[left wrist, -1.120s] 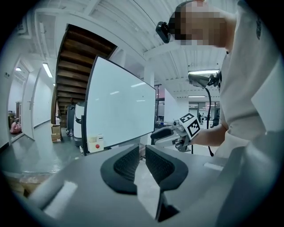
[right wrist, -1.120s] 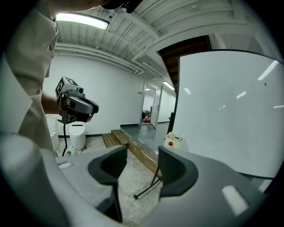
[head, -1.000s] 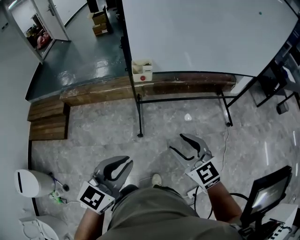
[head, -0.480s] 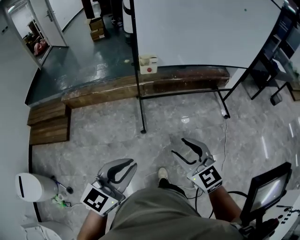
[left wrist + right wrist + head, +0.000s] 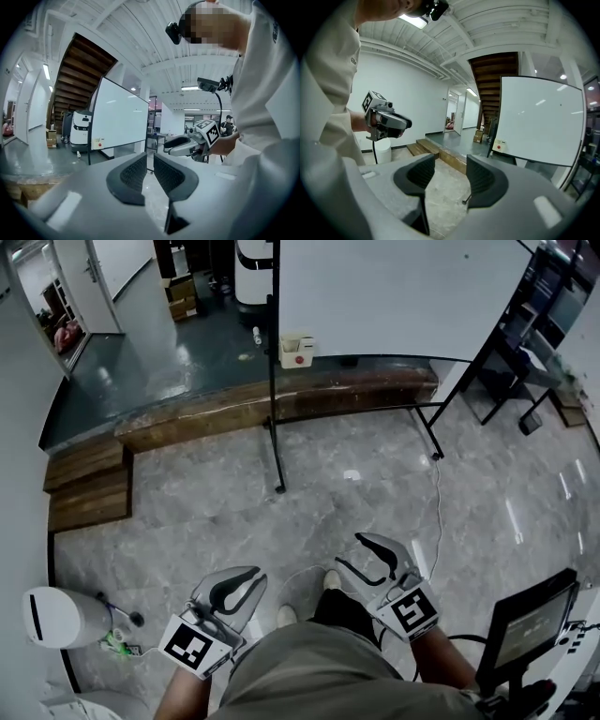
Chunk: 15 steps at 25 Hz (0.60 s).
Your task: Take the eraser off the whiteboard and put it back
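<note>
Far out past the left edge of the whiteboard (image 5: 394,287), on our side of it, a white cylinder (image 5: 56,615) stands on the grey stone floor (image 5: 216,502). Our left gripper (image 5: 150,157) comes next, well short of the whiteboard and pointing towards its left post. Its jaws are drawn in to a narrow slit, and nothing is between them but a strip of floor.

The eraser (image 5: 297,351), a pale block with a red dot, sits on the whiteboard at its lower left corner, just beside the black post (image 5: 273,381). It is well apart from both grippers. A long wooden step (image 5: 356,395) runs along under the whiteboard's lower edge, with a darker, glossy floor (image 5: 169,362) beyond it. Behind the whiteboard's left edge stands a white machine (image 5: 80,129).

Our right gripper (image 5: 451,159) is held well in front of the whiteboard, below its middle in the head view. Its fingers are spread wide with nothing between them, and we see bare floor and the step through the gap. A thin cable (image 5: 437,512) trails across the floor from the foot of the whiteboard's right leg towards us. Near us, on the whiteboard's right-hand side, a dark screen (image 5: 530,620) tilts on its stand.
</note>
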Motion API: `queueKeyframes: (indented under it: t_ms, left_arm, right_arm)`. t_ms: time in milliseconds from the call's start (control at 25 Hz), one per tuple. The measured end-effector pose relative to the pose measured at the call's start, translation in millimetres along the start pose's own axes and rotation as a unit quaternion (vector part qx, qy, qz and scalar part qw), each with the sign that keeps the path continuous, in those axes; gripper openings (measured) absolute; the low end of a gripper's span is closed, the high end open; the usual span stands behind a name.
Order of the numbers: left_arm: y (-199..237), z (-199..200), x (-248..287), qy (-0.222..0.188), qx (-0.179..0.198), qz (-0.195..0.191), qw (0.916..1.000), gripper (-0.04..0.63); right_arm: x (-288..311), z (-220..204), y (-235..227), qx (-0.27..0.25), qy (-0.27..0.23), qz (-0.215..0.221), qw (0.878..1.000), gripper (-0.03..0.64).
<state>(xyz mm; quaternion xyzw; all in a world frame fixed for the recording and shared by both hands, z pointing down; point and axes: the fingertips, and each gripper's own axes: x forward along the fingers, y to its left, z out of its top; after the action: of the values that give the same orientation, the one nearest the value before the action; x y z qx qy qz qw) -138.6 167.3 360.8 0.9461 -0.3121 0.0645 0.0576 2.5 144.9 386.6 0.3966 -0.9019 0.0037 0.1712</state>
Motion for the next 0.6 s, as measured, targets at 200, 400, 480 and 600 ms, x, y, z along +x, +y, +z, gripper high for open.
queueKeyframes:
  t_ms: [200,400,480,600]
  left_arm:
    - [8.0,-4.7,8.3,-0.008,0.002,-0.006,0.9999,0.048]
    - [-49.1,4.3,-9.6,-0.01,0.008,-0.011,0.9999,0.048]
    - [-73.2,8.1,-6.7,-0.011,0.005,-0.014,0.9998,0.048]
    - [-102.1,15.9,10.4,-0.015,0.007,-0.023,0.9996,0.048]
  right_arm:
    - [0.3,6.2,-1.5,-0.011,-0.007,0.001,1.0,0.212]
    - [-55.2,17.0,29.7,-0.021,-0.026,0.008,0.999,0.21]
    - [-79.7,15.9,33.3,-0.021,-0.03,0.009,0.999,0.209]
    - [-106.3,8.5,22.9,-0.019,-0.029,0.008,0.999,0.209]
